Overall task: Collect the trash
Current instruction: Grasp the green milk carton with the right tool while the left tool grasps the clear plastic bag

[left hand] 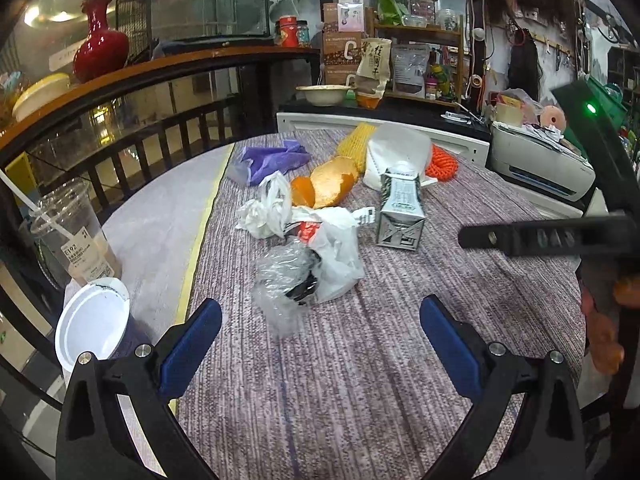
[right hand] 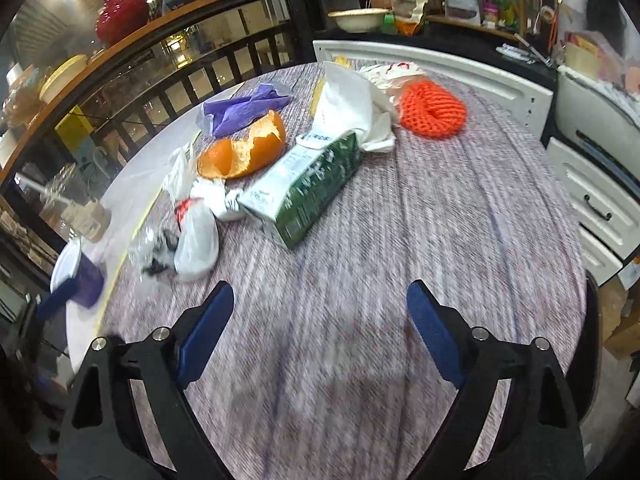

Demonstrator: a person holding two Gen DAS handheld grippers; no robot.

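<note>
The left gripper (left hand: 320, 316) is held above the striped tablecloth (left hand: 360, 380), its blue-padded jaws spread wide with nothing between them. The right gripper (right hand: 320, 304) is likewise held over the cloth, jaws wide apart and empty; in the left wrist view it is seen only as a black bar entering from the right edge (left hand: 540, 236). The trash is scattered across the middle and far part of the table. Nearest the left gripper, a crumpled clear plastic wrap (left hand: 280, 280) is seen touching a white plastic bag (left hand: 336, 256) with a red item inside. Just behind these lie a wad of white plastic (left hand: 266, 210) and orange peel (left hand: 326, 184). A green-and-white milk carton (left hand: 402, 210) stands upright to the right of the bag; in the right wrist view the carton (right hand: 308, 188) appears tilted by the lens. Further back are recorded a purple glove (left hand: 272, 158), a yellow foam net (left hand: 358, 142), a white bag (left hand: 396, 152) and an orange foam net (left hand: 442, 164). At the left table edge, a white-lidded purple cup (left hand: 94, 326) and a clear plastic cup with a straw (left hand: 76, 236) are noted, well apart from the main pile. The right wrist view is motion-blurred, so fine detail cannot be told. A red vase (left hand: 100, 44) stands on the wooden shelf behind.
</note>
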